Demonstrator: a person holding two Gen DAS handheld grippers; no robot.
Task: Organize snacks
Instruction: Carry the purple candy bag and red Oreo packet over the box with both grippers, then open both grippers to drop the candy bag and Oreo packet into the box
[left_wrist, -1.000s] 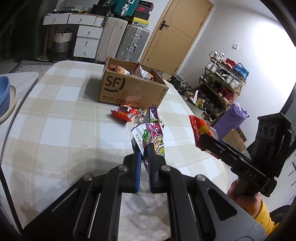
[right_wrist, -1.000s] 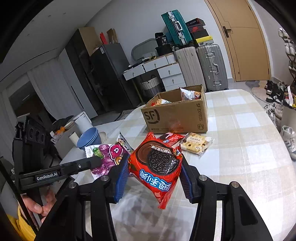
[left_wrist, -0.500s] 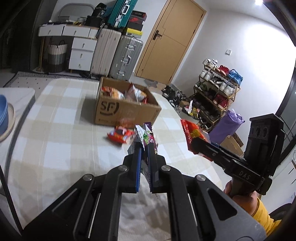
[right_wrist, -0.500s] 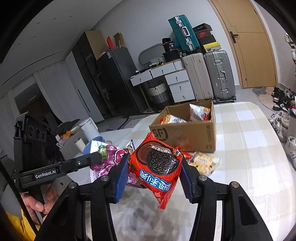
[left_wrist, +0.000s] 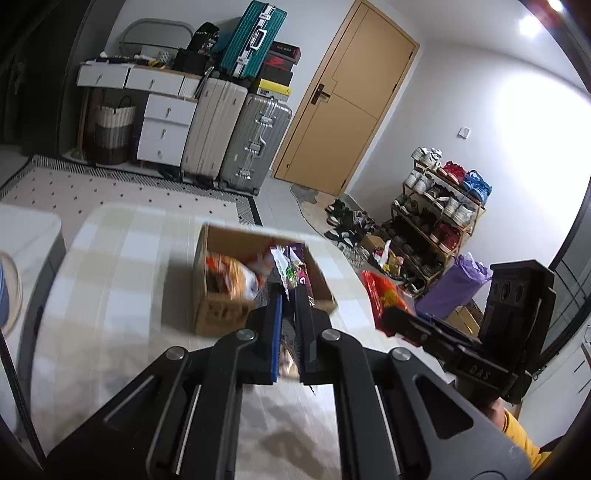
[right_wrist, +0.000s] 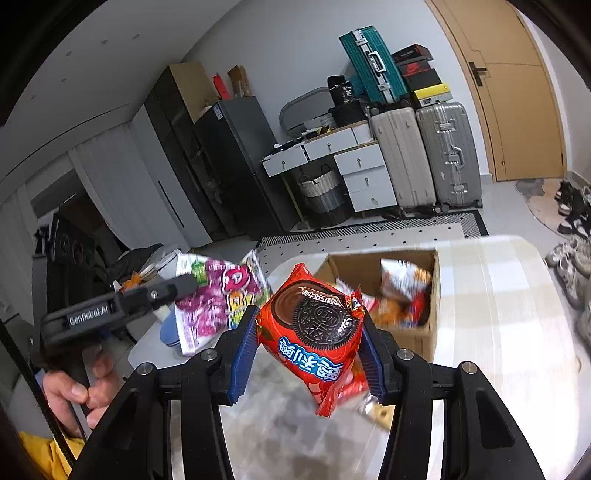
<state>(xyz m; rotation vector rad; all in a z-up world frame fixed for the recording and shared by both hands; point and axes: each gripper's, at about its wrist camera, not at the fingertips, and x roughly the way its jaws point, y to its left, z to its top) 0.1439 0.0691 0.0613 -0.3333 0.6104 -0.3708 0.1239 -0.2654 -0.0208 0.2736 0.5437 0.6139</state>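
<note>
Overhead of a checked beige-and-white tablecloth (left_wrist: 110, 295), two hand-held black grippers each carry a snack packet above an open brown cardboard box (left_wrist: 207, 317) that already holds several bright snack bags. Seen from the right wrist camera, the right gripper (right_wrist: 308, 354) is clamped on a red foil packet of chocolate sandwich cookies (right_wrist: 314, 332), its blue-padded fingers (right_wrist: 242, 354) pressing on both sides of the pack, which hangs clear of the table just in front of the box (right_wrist: 424, 339). To its left in that view, the left gripper (right_wrist: 186, 284), gripped by a person's hand (right_wrist: 77, 391) with a yellow sleeve below it, pinches the edge of a white-and-purple grape-candy bag (right_wrist: 218, 299); its narrow jaws are drawn nearly together on the thin plastic. From the left wrist camera, the same candy bag (left_wrist: 291, 269) shows as a slim strip rising between that gripper's (left_wrist: 288, 291) close-set fingers, lined up over the box's open top. At the right of that view the right gripper (left_wrist: 384, 317) holds the red cookie packet (left_wrist: 384, 299) beside the box, above the table edge. Beyond the table stand silver and beige hard-shell suitcases (left_wrist: 236, 140), a teal case (left_wrist: 251, 37) stacked on top, a tan wooden door (left_wrist: 343, 99) and a rack of shoes (left_wrist: 436, 206). Much of the tabletop and box is blurred.
</note>
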